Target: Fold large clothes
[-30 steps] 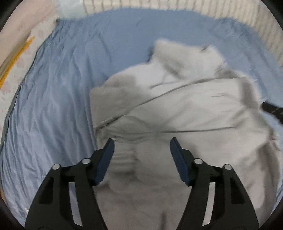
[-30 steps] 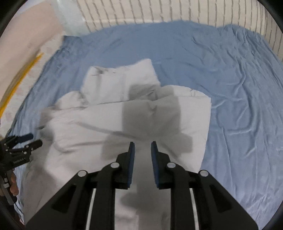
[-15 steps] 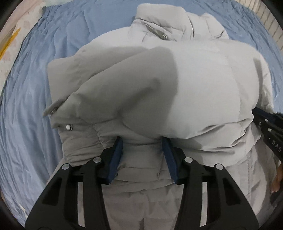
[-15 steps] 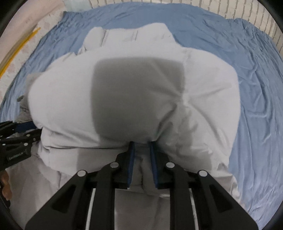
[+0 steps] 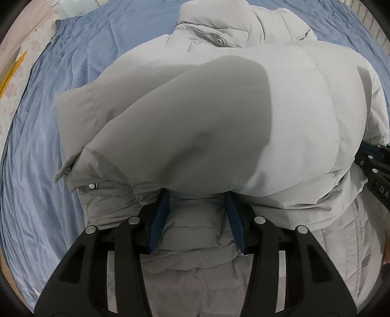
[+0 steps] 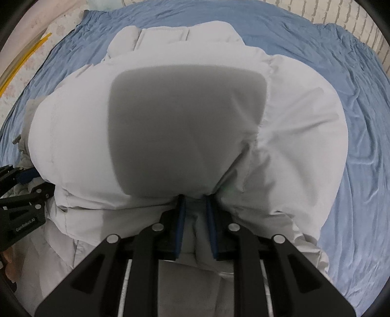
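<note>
- A pale grey padded jacket (image 5: pixel 299 117) lay in a puffed heap on a bed covered with a wrinkled blue sheet (image 5: pixel 41 151), filling most of the middle of the sheet in both views.
- The jacket's lower part was doubled up over the rest, and its collar (image 5: pixel 219 26), with a metal snap (image 5: pixel 220 41), lay toward the far edge of the bed.
- The left gripper (image 5: pixel 197 198) had its jaws partly closed around a thick fold of the jacket near the near edge of the bed, the blue pads pressing into the padding on either side.
- The right gripper (image 6: pixel 195 202) had its jaws drawn close together, with a thin bunch of the jacket's fabric pinched between the blue pads.
- In the right wrist view the left gripper showed at the left edge, its fingers tucked under the fold; in the left wrist view the right gripper showed at the right edge against the jacket.
- A second snap (image 5: pixel 92 186) and a small tab (image 5: pixel 63 170) showed on the jacket's left side, above the bare sheet.
- A striped white cloth (image 6: pixel 341 14) ran along the far edge of the bed.
</note>
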A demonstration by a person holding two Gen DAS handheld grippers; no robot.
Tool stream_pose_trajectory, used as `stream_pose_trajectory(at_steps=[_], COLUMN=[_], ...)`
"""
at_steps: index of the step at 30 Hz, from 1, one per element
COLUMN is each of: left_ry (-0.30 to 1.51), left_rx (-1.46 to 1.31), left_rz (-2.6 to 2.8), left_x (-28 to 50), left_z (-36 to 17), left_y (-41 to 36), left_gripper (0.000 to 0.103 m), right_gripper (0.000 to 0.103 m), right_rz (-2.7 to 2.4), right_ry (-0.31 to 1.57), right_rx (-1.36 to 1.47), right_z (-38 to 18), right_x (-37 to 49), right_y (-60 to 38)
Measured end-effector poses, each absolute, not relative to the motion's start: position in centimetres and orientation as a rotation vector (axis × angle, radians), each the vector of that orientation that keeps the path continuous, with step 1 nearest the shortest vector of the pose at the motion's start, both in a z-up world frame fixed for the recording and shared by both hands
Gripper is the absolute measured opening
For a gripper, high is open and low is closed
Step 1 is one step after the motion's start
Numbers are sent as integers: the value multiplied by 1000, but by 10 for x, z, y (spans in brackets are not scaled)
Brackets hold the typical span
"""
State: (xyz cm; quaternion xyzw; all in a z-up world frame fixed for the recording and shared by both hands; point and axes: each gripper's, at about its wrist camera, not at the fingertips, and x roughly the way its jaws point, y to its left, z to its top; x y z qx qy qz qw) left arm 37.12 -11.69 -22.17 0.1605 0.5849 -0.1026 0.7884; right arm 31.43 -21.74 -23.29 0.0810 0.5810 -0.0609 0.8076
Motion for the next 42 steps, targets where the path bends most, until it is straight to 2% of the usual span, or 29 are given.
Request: stream_pose_trajectory(at_steps=[5,11,13,15,22,23,25,31,38,42], left_ry=[1258,1198,1168,1140,1096,1105,1142,1176,1163,1177], left_rx=[345,318,360,376,324,319,285,197,149,171], left_rz=[-219,-306,-294,-285,-265,-261,-266,-263,-205,-189], left_x=[369,330,306,282,180,186,171,111,67,58], left_z=[-221,-175,-158,-145,-116,-114,-120,-143,-160,-173], left_y=[-119,-94,-81,-64,15,25,33,43,57,67], left_gripper=[48,48,50,53,53,52,50,41,41,39], right_gripper=[18,22,41,47,46,45,41,38,35,32], right_rz=[-128,-63,-77,-113,-230,-246,-276,-306,-326,-331], right_ry=[1254,1141,1096,1078,1128,1149,1155,1066,1008,1050], right_rx=[192,196,144,134,151,130,102,168,162,220], right_z=[-232,-198,-177,-163,-155,-159,-160,-137,-133,-148], right_x=[317,270,235,202,96,86,63,3,-52,-73], right_y=[-220,-229,-230,-234,-252,-253,-247,-242,-230,-238])
